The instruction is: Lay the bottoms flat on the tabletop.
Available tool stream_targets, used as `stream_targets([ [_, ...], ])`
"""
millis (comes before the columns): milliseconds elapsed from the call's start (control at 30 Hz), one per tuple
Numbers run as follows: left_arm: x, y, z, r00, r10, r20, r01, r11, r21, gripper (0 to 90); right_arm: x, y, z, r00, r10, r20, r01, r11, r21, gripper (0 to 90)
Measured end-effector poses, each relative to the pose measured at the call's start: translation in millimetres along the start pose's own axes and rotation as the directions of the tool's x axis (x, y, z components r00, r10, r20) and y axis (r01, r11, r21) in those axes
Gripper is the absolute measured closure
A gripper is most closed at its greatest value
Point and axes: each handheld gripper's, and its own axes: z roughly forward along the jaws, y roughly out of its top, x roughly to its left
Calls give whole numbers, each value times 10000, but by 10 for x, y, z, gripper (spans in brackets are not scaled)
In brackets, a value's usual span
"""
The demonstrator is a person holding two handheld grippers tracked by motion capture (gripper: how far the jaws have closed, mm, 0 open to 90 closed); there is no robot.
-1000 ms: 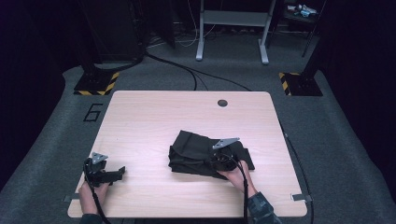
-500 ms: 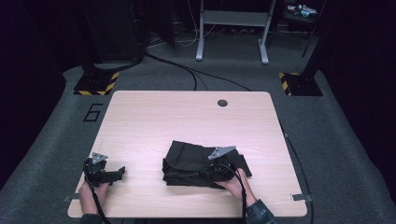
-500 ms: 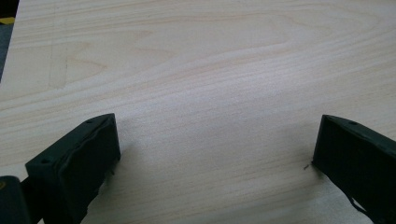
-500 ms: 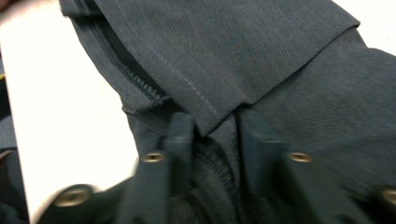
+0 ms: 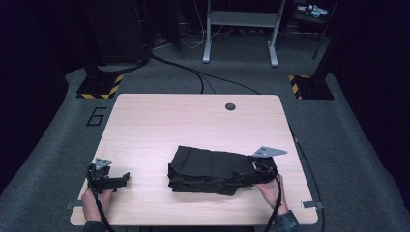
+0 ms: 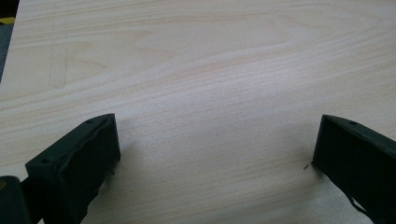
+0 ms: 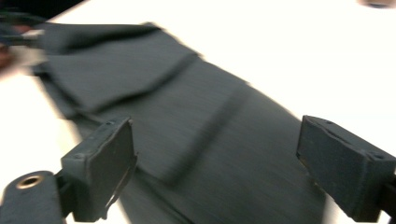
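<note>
A dark folded cloth (image 5: 208, 170) lies on the wooden table (image 5: 193, 121), near its front edge and right of centre. My right gripper (image 5: 255, 172) sits at the cloth's right end. Its jaws have just been opening and now stand wide apart. In the blurred right gripper view the cloth (image 7: 205, 116) stretches away below my right gripper (image 7: 215, 140), with neither pad pressing on it. My left gripper (image 5: 124, 178) rests at the front left of the table. In its own view my left gripper (image 6: 218, 135) is open over bare wood (image 6: 210, 70).
A round cable hole (image 5: 230, 106) is set near the table's far edge. On the grey floor beyond are black cables (image 5: 193, 77), a white desk frame (image 5: 239, 34) and two yellow-and-black striped bases (image 5: 99, 89) (image 5: 307, 86). A "6" (image 5: 96, 117) marks the floor at left.
My right gripper has let go of the cloth, opened wide and drawn back to the right. The cloth now lies flatter and a little nearer the front edge. My left gripper has kept still.
</note>
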Motion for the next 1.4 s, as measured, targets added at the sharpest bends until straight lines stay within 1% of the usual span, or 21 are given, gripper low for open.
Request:
stream_targets([
  [67,-2,0,-1,10000,4,-9,-4,10000,-4,1,-109,-75,-87,9979,155,622,-154,9999,-28,81],
  [133,-3,0,-1,10000,7,-14,-7,10000,-2,2,-219,-156,-164,9914,407,1242,-403,9992,-59,68],
  [200,-2,0,-1,10000,5,-12,-5,10000,-2,2,-345,-245,-231,9856,904,1428,-878,9958,-247,62],
  [300,-6,0,5,10000,-95,-2,95,9999,-70,2,-498,-381,-264,9642,1188,2370,-1199,9927,-98,54],
  [400,-6,0,5,9999,-109,13,109,9999,-64,2,-623,-525,-232,9487,1490,2789,-1565,9877,48,44],
  [467,-9,0,4,9999,-125,-20,125,9999,-63,2,-658,-595,-198,9369,1511,3152,-1635,9865,130,41],
  [533,-20,-1,5,9996,-239,-159,237,9997,-93,2,-695,-665,-153,9303,1490,3351,-1667,9857,244,38],
  [567,-28,-1,-4,9993,-284,-223,285,9996,25,2,-701,-684,-132,9259,1440,3493,-1623,9865,236,39],
  [633,-42,-3,-5,9988,-371,-304,372,9993,13,3,-719,-728,-73,9166,1124,3837,-1465,9874,605,36],
  [733,-63,3,-14,9996,-238,-161,240,9997,108,1,-731,-754,-23,9138,1016,3932,-1476,9851,884,34],
  [767,-84,10,-26,9998,-202,-88,203,9998,39,1,-734,-753,-25,9150,840,3947,-1304,9872,922,36],
  [800,-109,22,-43,9997,-237,34,237,9997,-116,1,-736,-752,-14,9143,822,3966,-1310,9866,975,31],
  [833,-141,42,-76,9996,-233,134,236,9995,-189,1,-747,-753,-13,9168,870,3898,-1349,9861,972,27],
  [900,-212,110,-148,9997,54,227,-42,9985,-548,2,-759,-756,-9,9134,922,3965,-1378,9865,881,25],
  [1000,-362,244,-272,9974,468,553,-414,9947,-944,4,-790,-749,2,9161,857,3917,-1335,9863,964,0],
  [1033,-414,295,-315,9949,653,769,-582,9941,-912,5,-802,-746,5,9159,879,3917,-1353,9862,950,0],
  [1100,-520,373,-361,9912,899,976,-789,9907,-1112,10,-804,-747,3,9139,877,3964,-1363,9860,961,0],
  [1133,-589,429,-398,9852,1129,1291,-982,9885,-1151,16,-803,-747,3,9133,885,3975,-1366,9861,945,0],
  [1233,-784,549,-456,9713,1579,1777,-1333,9808,-1426,42,-799,-750,0,9117,897,4009,-1380,9860,932,0],
  [1300,-904,621,-492,9594,1905,2081,-1626,9761,-1440,44,-799,-750,1,9116,913,4009,-1396,9858,929,0],
  [1400,-1156,742,-537,9342,2577,2466,-2196,9604,-1716,43,-799,-750,1,9100,952,4035,-1440,9853,923,0],
])
